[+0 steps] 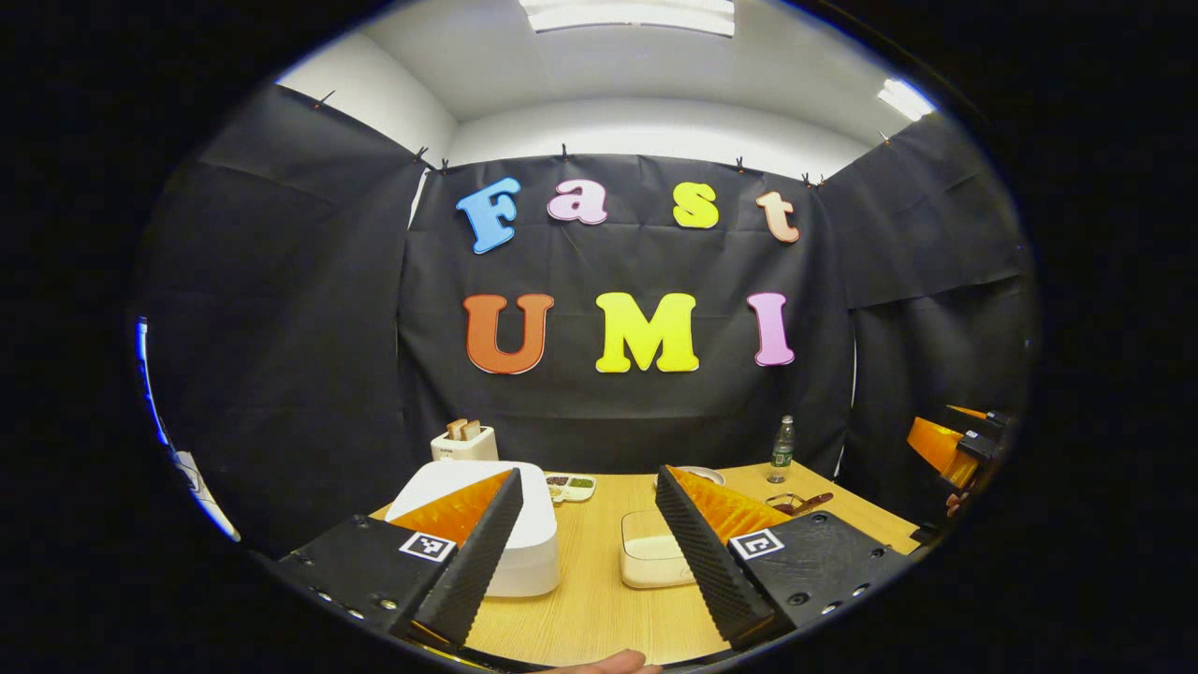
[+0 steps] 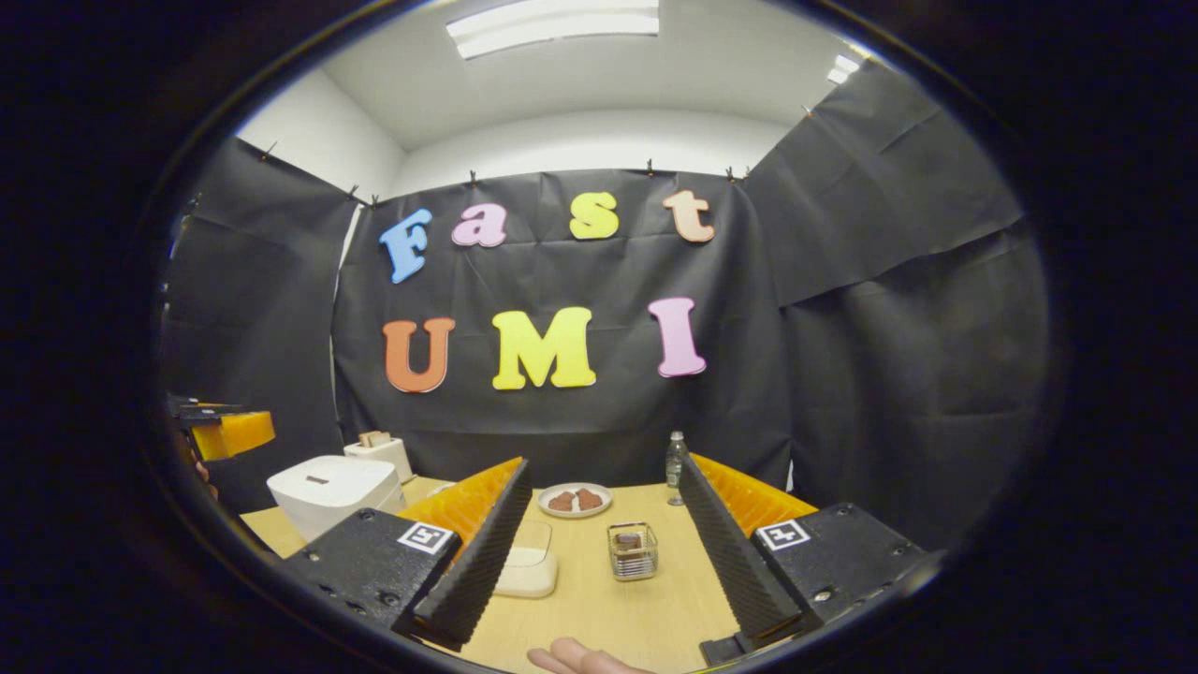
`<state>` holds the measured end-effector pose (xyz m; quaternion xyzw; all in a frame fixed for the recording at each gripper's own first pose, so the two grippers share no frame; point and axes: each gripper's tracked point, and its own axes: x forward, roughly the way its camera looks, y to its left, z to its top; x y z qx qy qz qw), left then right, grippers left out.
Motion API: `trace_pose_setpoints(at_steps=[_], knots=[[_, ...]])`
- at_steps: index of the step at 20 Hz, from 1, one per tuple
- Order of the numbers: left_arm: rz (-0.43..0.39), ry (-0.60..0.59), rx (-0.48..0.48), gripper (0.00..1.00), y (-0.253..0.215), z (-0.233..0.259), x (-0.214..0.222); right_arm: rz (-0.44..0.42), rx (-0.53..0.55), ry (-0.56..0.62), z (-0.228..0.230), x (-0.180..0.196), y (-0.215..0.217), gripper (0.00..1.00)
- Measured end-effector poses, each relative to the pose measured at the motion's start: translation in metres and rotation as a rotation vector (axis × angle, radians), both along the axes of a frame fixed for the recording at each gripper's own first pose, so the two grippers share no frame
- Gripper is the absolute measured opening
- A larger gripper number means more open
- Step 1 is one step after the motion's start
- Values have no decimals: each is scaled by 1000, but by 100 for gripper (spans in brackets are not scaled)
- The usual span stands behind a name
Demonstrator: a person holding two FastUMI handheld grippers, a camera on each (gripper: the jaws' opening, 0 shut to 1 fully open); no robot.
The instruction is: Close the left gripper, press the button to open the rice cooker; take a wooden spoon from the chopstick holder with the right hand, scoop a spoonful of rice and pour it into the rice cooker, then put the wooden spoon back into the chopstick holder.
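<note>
The white rice cooker point(image 1: 533, 529) stands with its lid down on the left of the wooden table, partly behind my left gripper's near finger; it is also the white rice cooker point(image 2: 332, 489) at the left of the right gripper view. A shallow white rice box point(image 1: 649, 552) lies mid-table, seen again as the rice box point(image 2: 530, 564). The chopstick holder point(image 2: 633, 550) holds a brown wooden spoon; from the left it is the holder point(image 1: 796, 504). My left gripper point(image 1: 588, 482) hovers open over the table's near edge. My right gripper point(image 2: 606, 468) is open too, holding nothing.
A toaster point(image 1: 463, 442) stands behind the cooker. At the back are a small divided dish point(image 1: 571, 487), a plate point(image 2: 574, 499) of brown food and a bottle point(image 2: 675, 479). The other gripper point(image 1: 950, 440) hangs at the far right. A fingertip point(image 2: 576, 657) shows at the bottom edge.
</note>
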<state>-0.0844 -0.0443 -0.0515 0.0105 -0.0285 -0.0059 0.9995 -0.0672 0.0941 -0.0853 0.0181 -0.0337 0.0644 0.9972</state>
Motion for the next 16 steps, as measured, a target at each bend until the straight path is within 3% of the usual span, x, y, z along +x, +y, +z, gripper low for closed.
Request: trace_pose_setpoints(at_steps=[6, 9, 16], knots=[[-25, -23, 10, 91, 1, -2, -19, 3, -18, -6, 7, -8, 9, 100], [41, -7, 30, 92, 23, -9, -16, -4, -24, -12, 8, -14, 10, 100], [35, 29, -28, 92, 38, -25, -17, 19, -65, -1, 3, -17, 31, 100]])
